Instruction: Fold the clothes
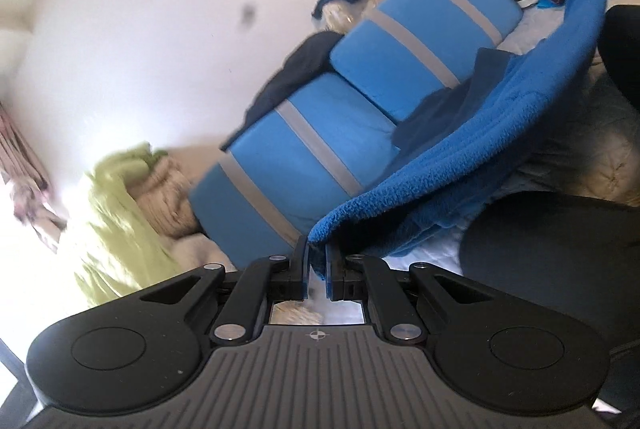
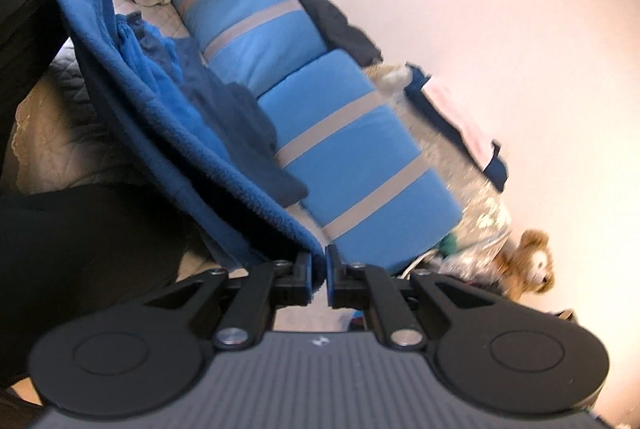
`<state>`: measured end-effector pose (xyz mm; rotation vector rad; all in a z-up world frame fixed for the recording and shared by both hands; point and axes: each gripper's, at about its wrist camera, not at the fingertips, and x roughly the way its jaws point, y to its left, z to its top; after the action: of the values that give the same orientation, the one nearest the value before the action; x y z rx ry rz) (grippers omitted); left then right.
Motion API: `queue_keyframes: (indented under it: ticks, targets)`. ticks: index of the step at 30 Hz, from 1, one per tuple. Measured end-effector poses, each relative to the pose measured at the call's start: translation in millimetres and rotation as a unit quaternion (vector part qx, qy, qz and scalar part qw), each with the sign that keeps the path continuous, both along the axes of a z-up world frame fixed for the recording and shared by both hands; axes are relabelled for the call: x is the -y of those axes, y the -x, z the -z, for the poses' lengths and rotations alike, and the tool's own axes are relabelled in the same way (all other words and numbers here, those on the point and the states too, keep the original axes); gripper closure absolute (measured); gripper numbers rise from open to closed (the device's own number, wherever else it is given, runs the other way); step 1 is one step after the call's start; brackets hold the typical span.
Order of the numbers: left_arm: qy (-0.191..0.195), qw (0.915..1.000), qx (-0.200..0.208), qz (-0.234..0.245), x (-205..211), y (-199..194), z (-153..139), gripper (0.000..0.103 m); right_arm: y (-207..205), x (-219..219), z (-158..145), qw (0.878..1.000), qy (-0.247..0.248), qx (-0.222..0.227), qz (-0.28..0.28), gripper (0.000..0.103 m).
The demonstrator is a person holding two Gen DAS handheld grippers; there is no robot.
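A royal-blue fleece garment [image 1: 460, 165] hangs stretched in the air between both grippers. My left gripper [image 1: 318, 247] is shut on one end of its edge, and the cloth rises from there to the upper right. In the right wrist view the same fleece garment [image 2: 160, 101] runs from the top left down to my right gripper [image 2: 319, 255], which is shut on its other end. A darker blue cloth [image 2: 240, 125] lies behind the fleece on the bed.
Two light-blue pillows with grey stripes [image 1: 304, 153] [image 2: 352, 157] lie against the white wall. Green and beige bedding [image 1: 120, 205] is piled at one end, a teddy bear [image 2: 528, 269] and bagged items at the other. A person's dark-clothed legs [image 1: 552, 261] are close by.
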<state>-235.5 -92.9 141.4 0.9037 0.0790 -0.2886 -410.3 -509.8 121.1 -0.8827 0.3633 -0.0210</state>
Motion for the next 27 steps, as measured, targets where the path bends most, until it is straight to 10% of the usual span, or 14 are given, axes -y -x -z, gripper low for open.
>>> queue_keyframes:
  ticks: [10, 27]
  targets:
    - [0.008, 0.9996, 0.027, 0.001, 1.3, 12.1, -21.0, 0.095, 22.3, 1.6, -35.7, 0.999, -0.019, 0.050, 0.010, 0.091]
    - [-0.025, 0.9995, -0.008, 0.016, 8.2, -30.2, -16.6, 0.095, -24.3, 24.3, -20.7, 0.999, -0.028, -0.013, -0.014, 0.089]
